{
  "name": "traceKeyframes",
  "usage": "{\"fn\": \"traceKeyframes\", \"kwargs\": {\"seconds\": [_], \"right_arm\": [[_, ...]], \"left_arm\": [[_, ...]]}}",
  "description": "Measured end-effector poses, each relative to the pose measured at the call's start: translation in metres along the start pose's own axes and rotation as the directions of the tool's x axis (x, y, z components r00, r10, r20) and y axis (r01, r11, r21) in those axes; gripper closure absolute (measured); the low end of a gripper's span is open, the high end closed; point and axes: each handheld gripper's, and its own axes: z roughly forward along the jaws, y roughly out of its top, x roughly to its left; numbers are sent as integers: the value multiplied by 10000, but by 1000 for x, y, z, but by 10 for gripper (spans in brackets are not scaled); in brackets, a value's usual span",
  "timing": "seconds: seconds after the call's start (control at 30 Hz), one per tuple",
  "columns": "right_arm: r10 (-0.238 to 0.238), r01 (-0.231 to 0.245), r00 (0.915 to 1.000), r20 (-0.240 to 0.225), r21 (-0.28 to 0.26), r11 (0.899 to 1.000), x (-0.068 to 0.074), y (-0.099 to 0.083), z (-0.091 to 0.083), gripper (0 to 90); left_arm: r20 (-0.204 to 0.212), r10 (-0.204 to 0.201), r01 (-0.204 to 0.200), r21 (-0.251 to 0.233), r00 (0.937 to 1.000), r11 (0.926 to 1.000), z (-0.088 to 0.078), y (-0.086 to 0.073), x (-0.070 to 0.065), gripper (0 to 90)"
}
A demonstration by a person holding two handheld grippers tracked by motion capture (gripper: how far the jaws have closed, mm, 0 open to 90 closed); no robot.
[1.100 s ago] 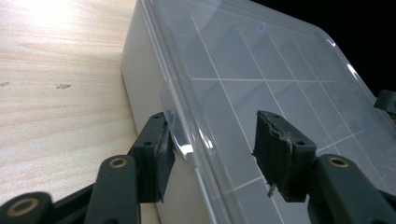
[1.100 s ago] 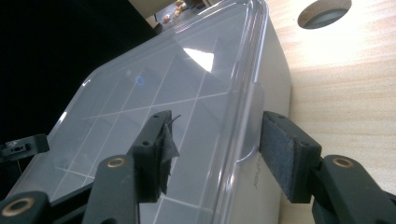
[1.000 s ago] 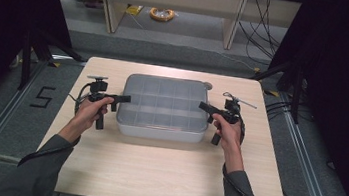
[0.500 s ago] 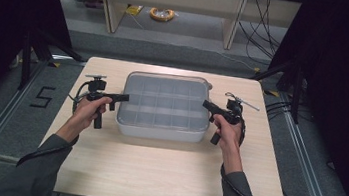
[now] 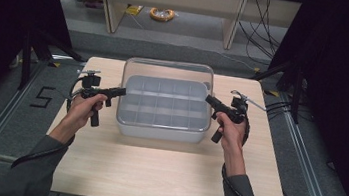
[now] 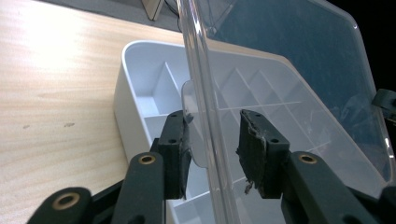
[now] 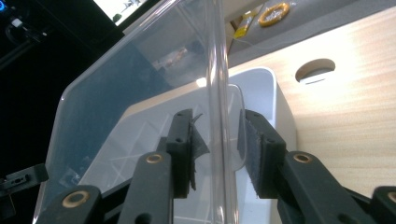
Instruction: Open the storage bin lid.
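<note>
Your left tool (image 5: 119,91) sits at the left side of the white compartment box (image 5: 162,119), and your right tool (image 5: 211,100) at its right side, both hands raised over the light wooden desk (image 5: 153,171). The box stands near the middle of the desk, toward the far edge, its grid of dividers visible inside. Its clear lid (image 5: 168,72) is tilted up, hinged along the far side, with the near edge raised above the box.

In the left gripper view, your left tool's jaws stand apart with the lid's clear rim (image 6: 205,116) running between them; the pads (image 6: 250,149) do not press on it. In the right gripper view, your right tool's jaws are likewise apart, straddling the lid's edge (image 7: 217,102), a gap visible on either side. A round hole (image 7: 315,70) in the desk shows beyond the box's right corner.
</note>
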Motion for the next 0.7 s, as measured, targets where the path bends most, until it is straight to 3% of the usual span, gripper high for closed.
{"fn": "traceKeyframes", "kwargs": {"seconds": [0.03, 0.2, 0.27, 0.37, 0.4, 0.43, 0.57, 0.7], "right_arm": [[197, -197, 9998, -13, 2, 9998, 3, 0, -3, 667], [-103, 101, 9999, -129, -206, 9997, 8, 3, -14, 666], [222, -224, 9997, -117, -155, 9996, 11, 2, -19, 668], [-151, 145, 9997, -215, -254, 9996, 11, 2, -24, 671], [168, -172, 9996, -227, -162, 9997, 15, 0, -31, 672], [-169, 164, 9997, -187, -243, 9996, 14, 0, -34, 675], [-39, 32, 9993, -373, -192, 9998, 19, -5, -45, 677], [-328, 321, 9989, -336, -189, 9993, 20, -10, -52, 674]], "left_arm": [[10, 65, -65, -23, 10000, 10000, -2, 0, -2, 624], [116, 347, -347, -65, 9993, 9994, -12, 0, -11, 624], [173, 384, -382, -71, 9991, 9992, -15, -1, -14, 627], [211, 430, -429, -69, 9989, 9991, -18, -3, -15, 628], [371, 376, -377, 6, 9986, 9993, -20, -6, -16, 631], [428, 341, -342, 17, 9985, 9994, -22, -8, -16, 633], [548, 509, -515, 105, 9972, 9986, -28, -15, -19, 631], [812, 443, -460, 188, 9957, 9988, -35, -19, -21, 638]]}}
